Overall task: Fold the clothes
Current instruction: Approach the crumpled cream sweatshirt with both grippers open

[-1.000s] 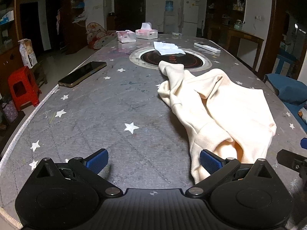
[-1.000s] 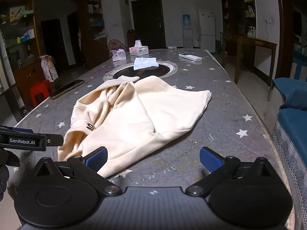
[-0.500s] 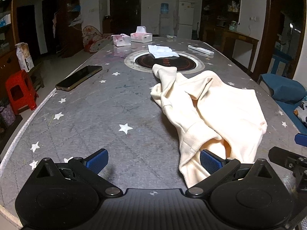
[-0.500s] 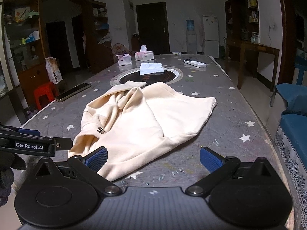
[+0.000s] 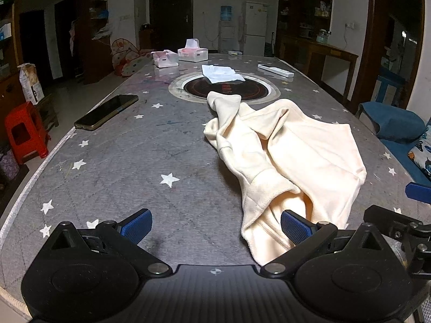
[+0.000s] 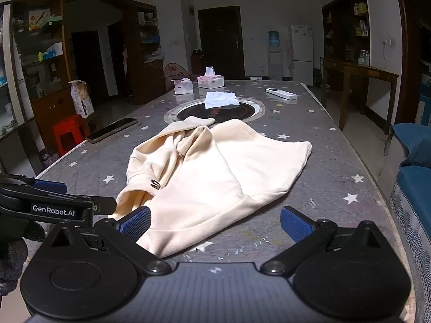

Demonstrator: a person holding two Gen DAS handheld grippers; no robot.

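Cream garment (image 6: 215, 172) crumpled mid-table (image 6: 336, 161), nothing folded yet. Left gripper (image 5: 215, 228) gaping wide, hem at its 3 o'clock pad, gripping nothing. Right gripper (image 6: 215, 222) equally spread (empty too), hem at 9 o'clock, likely lining up a near-edge pinch.

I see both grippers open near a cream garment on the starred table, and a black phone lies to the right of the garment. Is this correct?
One detail is wrong: in the left wrist view the black phone lies to the left of the cream garment, near the table edge. Both the left gripper and right gripper are open near the garment.
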